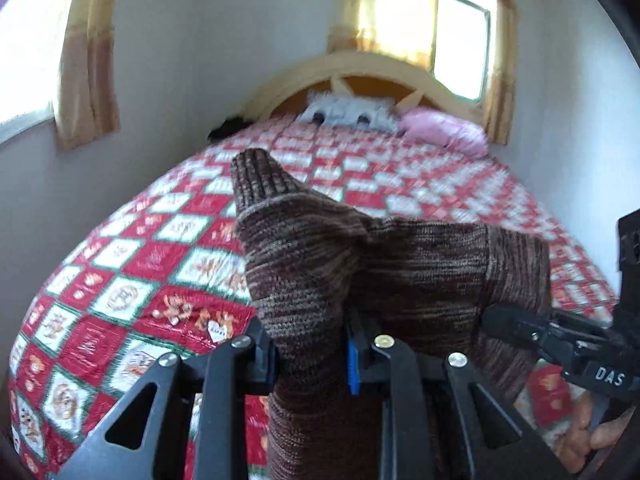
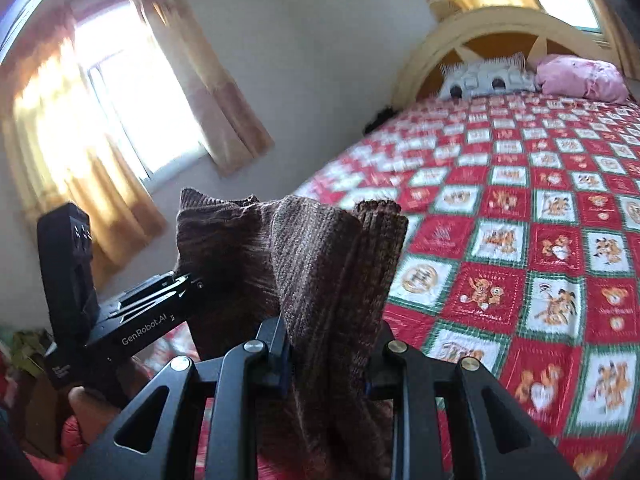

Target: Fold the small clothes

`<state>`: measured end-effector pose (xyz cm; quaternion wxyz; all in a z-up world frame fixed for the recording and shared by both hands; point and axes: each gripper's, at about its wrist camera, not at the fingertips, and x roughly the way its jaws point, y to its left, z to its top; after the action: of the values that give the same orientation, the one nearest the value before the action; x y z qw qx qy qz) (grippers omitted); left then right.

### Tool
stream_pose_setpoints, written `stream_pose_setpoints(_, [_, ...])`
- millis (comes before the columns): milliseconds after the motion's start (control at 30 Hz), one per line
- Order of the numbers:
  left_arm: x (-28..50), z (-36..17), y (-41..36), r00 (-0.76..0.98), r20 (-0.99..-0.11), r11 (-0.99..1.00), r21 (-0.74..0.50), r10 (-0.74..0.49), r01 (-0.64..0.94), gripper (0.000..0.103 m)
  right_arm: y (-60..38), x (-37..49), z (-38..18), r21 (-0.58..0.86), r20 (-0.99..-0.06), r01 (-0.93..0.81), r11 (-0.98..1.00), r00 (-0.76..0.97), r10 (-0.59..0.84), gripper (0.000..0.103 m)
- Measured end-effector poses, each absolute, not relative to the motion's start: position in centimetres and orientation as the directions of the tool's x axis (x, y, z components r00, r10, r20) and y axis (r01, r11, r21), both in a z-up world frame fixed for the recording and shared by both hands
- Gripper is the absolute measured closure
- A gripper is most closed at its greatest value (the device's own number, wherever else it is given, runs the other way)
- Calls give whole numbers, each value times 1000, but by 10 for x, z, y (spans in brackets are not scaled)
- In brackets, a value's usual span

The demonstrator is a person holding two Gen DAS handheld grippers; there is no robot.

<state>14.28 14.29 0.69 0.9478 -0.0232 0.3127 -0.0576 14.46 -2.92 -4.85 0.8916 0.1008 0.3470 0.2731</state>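
A brown striped knitted garment point(image 1: 400, 264) hangs lifted above the bed, bunched into folds. My left gripper point(image 1: 310, 354) is shut on one bunch of it, knit filling the gap between its fingers. In the same view my right gripper point(image 1: 496, 318) comes in from the right and pinches the garment's right side. In the right wrist view the knitted garment point(image 2: 304, 264) stands up in thick folds with my right gripper point(image 2: 330, 350) shut on it. My left gripper point(image 2: 192, 280) reaches in from the left, clamped on the garment's left edge. The lower part of the garment is hidden behind the gripper bodies.
A bed with a red, white and green patchwork quilt point(image 1: 132, 280) fills the space ahead. A grey-white pillow point(image 1: 346, 112) and a pink pillow point(image 1: 444, 130) lie by the arched wooden headboard point(image 2: 480, 24). Curtained windows point(image 2: 136, 108) stand in the walls. A hand point(image 2: 94, 408) holds the left gripper.
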Motion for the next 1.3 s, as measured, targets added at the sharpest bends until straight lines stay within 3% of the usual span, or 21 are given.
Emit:
stream_pose_setpoints(233, [230, -81, 143, 689, -724, 999, 1, 25, -35, 71, 7, 212, -117, 102, -695, -380, 919, 634, 340, 77])
stream_pose_setpoints(333, [239, -92, 158, 647, -762, 994, -39, 36, -103, 55, 13, 225, -145, 22, -713, -374, 927, 644, 277, 74])
stream_pose_setpoints(400, [240, -95, 170, 635, -772, 985, -86, 28, -148, 37, 2, 233, -147, 91, -711, -364, 927, 628, 316, 68])
stream_pose_setpoints(500, [240, -101, 182, 617, -786, 972, -178, -47, -153, 32, -26, 246, -154, 251, -712, -309, 917, 582, 392, 51])
stream_pose_setpoints(567, [238, -105, 191, 615, -783, 960, -235, -95, -151, 28, -47, 250, -158, 359, -691, -261, 896, 572, 443, 50])
stream_pose_setpoints(667, [231, -100, 196, 608, -782, 960, -254, -134, -115, 27, -69, 237, -152, 406, -665, -198, 892, 605, 437, 50])
stream_pose_setpoints(800, [188, -69, 205, 692, -722, 969, -166, 7, -183, 16, -82, 191, -118, 303, -616, -159, 940, 719, 321, 51])
stream_pose_setpoints(833, [175, -63, 205, 708, -705, 971, -144, 36, -193, 15, -80, 178, -109, 264, -602, -165, 950, 742, 296, 52])
stream_pose_setpoints(900, [155, -56, 202, 721, -690, 976, -103, 67, -190, 15, -66, 157, -95, 203, -590, -220, 954, 751, 298, 78])
stream_pose_setpoints(967, [140, -53, 194, 730, -679, 983, -73, 73, -167, 15, -44, 134, -87, 159, -586, -296, 942, 739, 332, 86])
stream_pose_setpoints(1167, [111, -61, 152, 743, -661, 994, 44, 105, -101, 15, 0, 86, -93, 75, -619, -418, 905, 692, 371, 86])
stream_pose_setpoints(1300, [104, -83, 133, 708, -695, 992, 101, 128, -79, 15, -3, 82, -125, 74, -711, -388, 919, 626, 321, 86])
